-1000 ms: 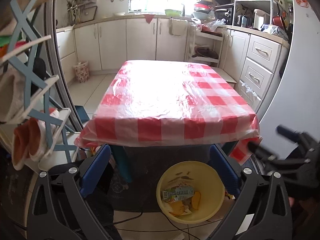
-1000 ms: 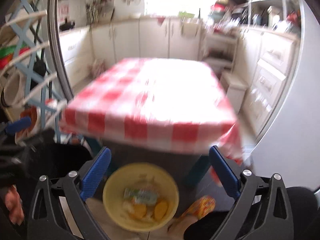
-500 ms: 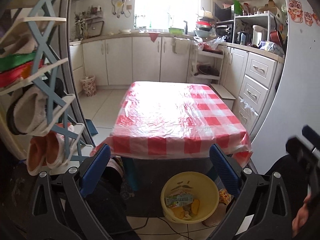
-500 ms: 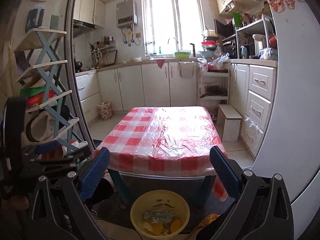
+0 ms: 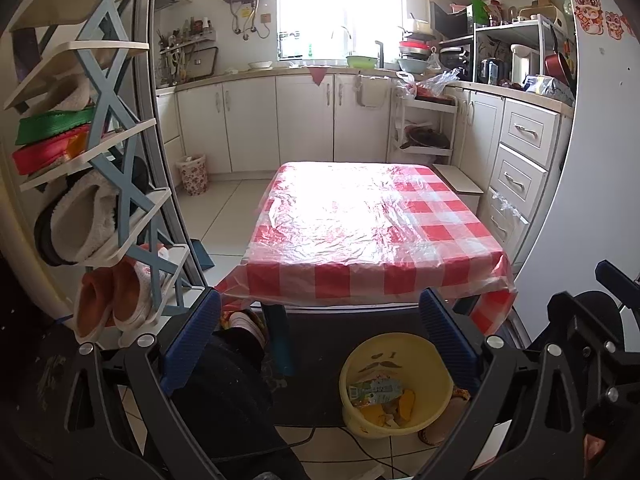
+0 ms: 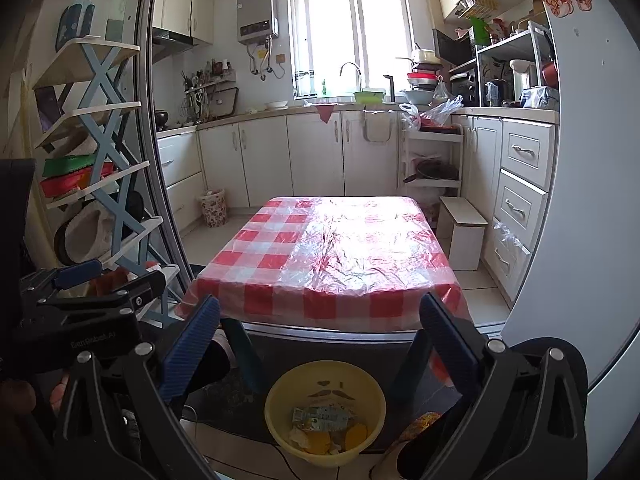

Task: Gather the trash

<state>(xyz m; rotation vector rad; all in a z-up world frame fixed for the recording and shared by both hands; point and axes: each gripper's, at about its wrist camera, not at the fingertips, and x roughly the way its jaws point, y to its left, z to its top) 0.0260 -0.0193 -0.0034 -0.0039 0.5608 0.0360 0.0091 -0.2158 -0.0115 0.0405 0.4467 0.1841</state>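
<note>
The yellow bin (image 5: pixel 394 384) (image 6: pixel 325 410) stands on the floor at the near edge of the checked surface (image 5: pixel 372 232) (image 6: pixel 332 256) and holds a green carton (image 5: pixel 374 390) (image 6: pixel 322 418) and orange scraps. The left tongs (image 5: pixel 318 340) and right tongs (image 6: pixel 318 344) are both spread wide, empty, above the bin. A shoe rack (image 5: pixel 100 168) stands at the left.

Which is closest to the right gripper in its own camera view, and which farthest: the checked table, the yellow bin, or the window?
1. Yellow bin, on the floor just below the right gripper.
2. Checked table, straight ahead.
3. Window, on the far wall.
</note>
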